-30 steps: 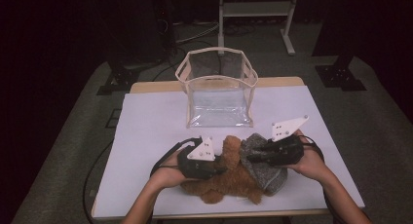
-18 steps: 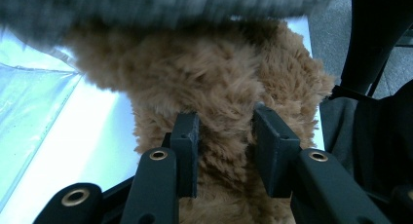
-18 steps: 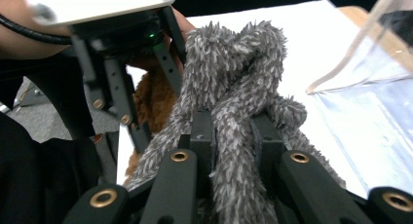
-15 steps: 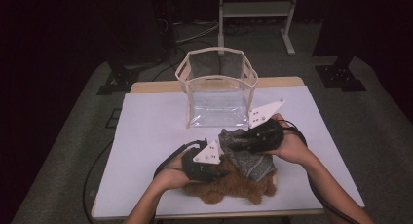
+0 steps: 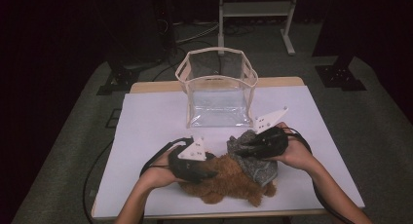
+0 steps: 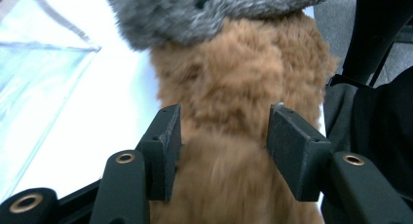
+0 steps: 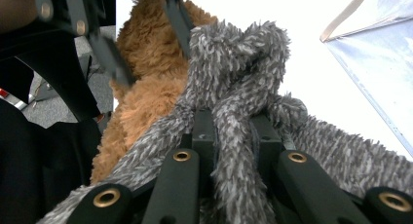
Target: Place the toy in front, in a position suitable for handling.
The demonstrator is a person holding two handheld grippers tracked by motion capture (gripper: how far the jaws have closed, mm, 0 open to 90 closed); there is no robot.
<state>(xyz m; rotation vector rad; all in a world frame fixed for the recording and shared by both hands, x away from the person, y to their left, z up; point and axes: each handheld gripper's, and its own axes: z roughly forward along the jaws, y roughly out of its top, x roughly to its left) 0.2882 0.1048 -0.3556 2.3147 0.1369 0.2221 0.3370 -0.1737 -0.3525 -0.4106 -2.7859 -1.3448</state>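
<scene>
Dark floor and black stands surrounded the white-topped desk (image 5: pixel 146 131), which filled the middle of the high view. Toward the upper centre of that desk stood a clear plastic box-shaped bag with a cream fabric rim (image 5: pixel 217 87), upright and open at the top; nothing could be seen inside it through its see-through walls. A corner of the same bag showed at the upper right of the right gripper view (image 7: pixel 375 44) and along the left edge of the left gripper view (image 6: pixel 34 83).

Below the bag, in the lower centre of the high view, lay a fluffy brown plush fabric (image 5: pixel 229 182) on the desk, with a shaggy grey knitted cloth (image 5: pixel 260 168) partly draped over its right end and touching it. The left tongs (image 5: pixel 210 174) rested on the brown plush at its left end; in the left gripper view (image 6: pixel 221 131) the jaws stood apart on either side of the brown pile, pressed against it but not closed. The right tongs (image 5: pixel 243 145) sat at the upper right of the pile; the right gripper view (image 7: pixel 233 131) showed them clamped on a bunched fold of the grey cloth (image 7: pixel 234 73), raised off the brown plush (image 7: pixel 146 87). Between the pile and the bag lay a bare strip of desk.
</scene>
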